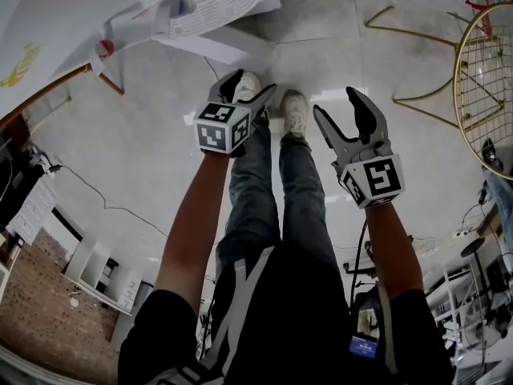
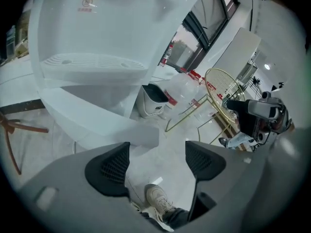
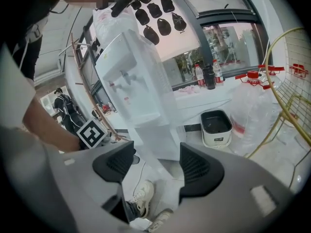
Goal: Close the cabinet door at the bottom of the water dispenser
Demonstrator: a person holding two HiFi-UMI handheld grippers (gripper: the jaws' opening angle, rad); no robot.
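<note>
Now, left gripper (image 1: 250, 87): jaws wide apart with nothing between them. In its own view (image 2: 158, 161) only floor and a pale shoe (image 2: 158, 198) show in the gap.
Left gripper contact: its left pad sits close to the free edge of the cabinet door (image 2: 121, 127); I cannot tell whether it touches.
Right gripper (image 1: 337, 107): jaws also spread wide and empty (image 3: 155, 166), held out over the floor at centre right of the head view, well apart from the dispenser.
Water dispenser (image 1: 200, 14): white, upright, at the upper left of the head view. It fills the upper left of the left gripper view (image 2: 97, 33) and stands centre left in the right gripper view (image 3: 131, 76).
Cabinet door: a white panel swung out from the dispenser's base, not shut. It runs from the left edge toward the middle of the left gripper view.
Nearby: a small white bin (image 3: 216, 127) on the floor beside the dispenser, and a gold wire rack (image 1: 485, 79) at the right edge.
</note>
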